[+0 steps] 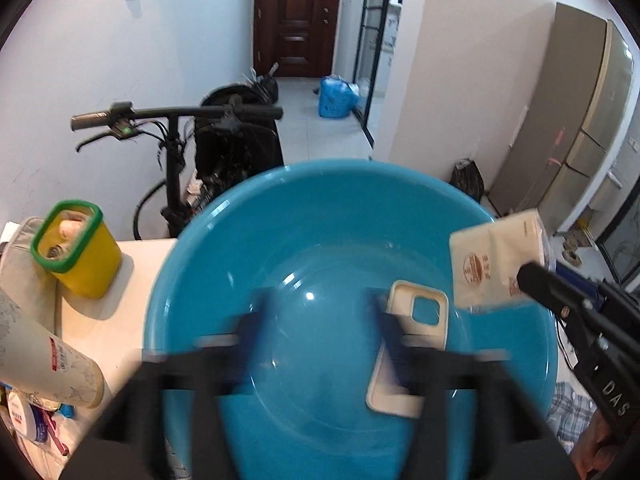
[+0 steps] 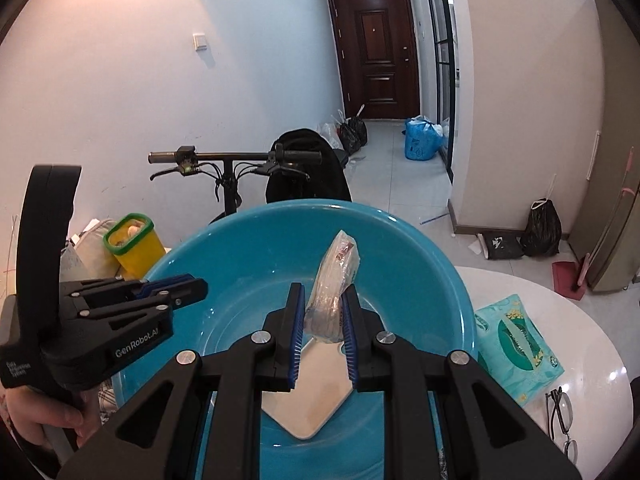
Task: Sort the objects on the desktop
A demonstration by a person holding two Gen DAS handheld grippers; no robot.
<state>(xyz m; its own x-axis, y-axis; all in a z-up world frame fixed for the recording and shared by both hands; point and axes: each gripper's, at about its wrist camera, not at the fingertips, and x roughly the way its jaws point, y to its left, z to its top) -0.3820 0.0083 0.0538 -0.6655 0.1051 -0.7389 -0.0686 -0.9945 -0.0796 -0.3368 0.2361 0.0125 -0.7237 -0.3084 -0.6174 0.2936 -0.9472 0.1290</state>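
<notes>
A big blue basin (image 1: 192, 248) (image 2: 420, 264) fills the middle of both views. A cream phone case (image 1: 382, 386) (image 2: 308, 396) lies flat on its bottom. My left gripper (image 1: 324, 320) hangs over the basin, blurred, its jaws wide apart with nothing pressed between them. The case lies under and beside its right finger. My right gripper (image 2: 322, 320) is shut on a small tissue pack in clear wrap (image 2: 334, 280), held above the basin. In the left wrist view that pack (image 1: 492, 260) and the right gripper (image 1: 524, 276) come in from the right. The left gripper (image 2: 198, 286) shows at the left of the right wrist view.
A yellow container with a green rim (image 1: 76, 248) (image 2: 134, 240) stands left of the basin. A pale patterned tube (image 1: 52, 364) lies among clutter at the lower left. On the white round table (image 2: 580, 312) are a teal tissue pack (image 2: 516, 344) and glasses (image 2: 560, 412). A bicycle (image 1: 176, 120) stands behind.
</notes>
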